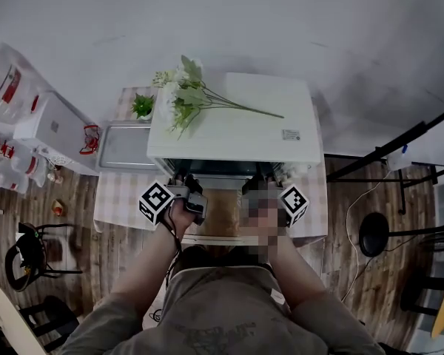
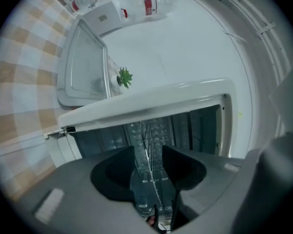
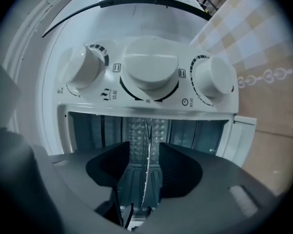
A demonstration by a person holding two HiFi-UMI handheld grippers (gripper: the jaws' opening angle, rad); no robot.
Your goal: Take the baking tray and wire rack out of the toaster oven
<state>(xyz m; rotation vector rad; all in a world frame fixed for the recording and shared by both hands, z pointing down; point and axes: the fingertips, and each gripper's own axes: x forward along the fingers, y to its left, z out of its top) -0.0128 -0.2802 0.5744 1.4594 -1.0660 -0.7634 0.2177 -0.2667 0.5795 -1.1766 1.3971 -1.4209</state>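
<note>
The wire rack (image 2: 145,135) sits inside the open white toaster oven (image 1: 281,113) and shows edge-on as thin wires. My left gripper (image 2: 148,152) is at the left of the oven mouth, open, with the rack's front edge between its jaws and a gap on both sides. My right gripper (image 3: 144,150) is at the right of the oven mouth, also open around the wire rack (image 3: 147,130), its pads apart from the wires. The grey baking tray (image 1: 124,145) lies flat on the checked tablecloth left of the oven, and the left gripper view catches the baking tray (image 2: 83,67) too.
White flowers (image 1: 185,95) lie on the oven's top. A small green plant (image 1: 142,106) stands behind the tray. Three knobs (image 3: 150,67) line the oven's control panel. A white box (image 1: 52,128) and bagged bottles are at the far left, a chair (image 1: 37,257) and stool (image 1: 381,234) on the floor.
</note>
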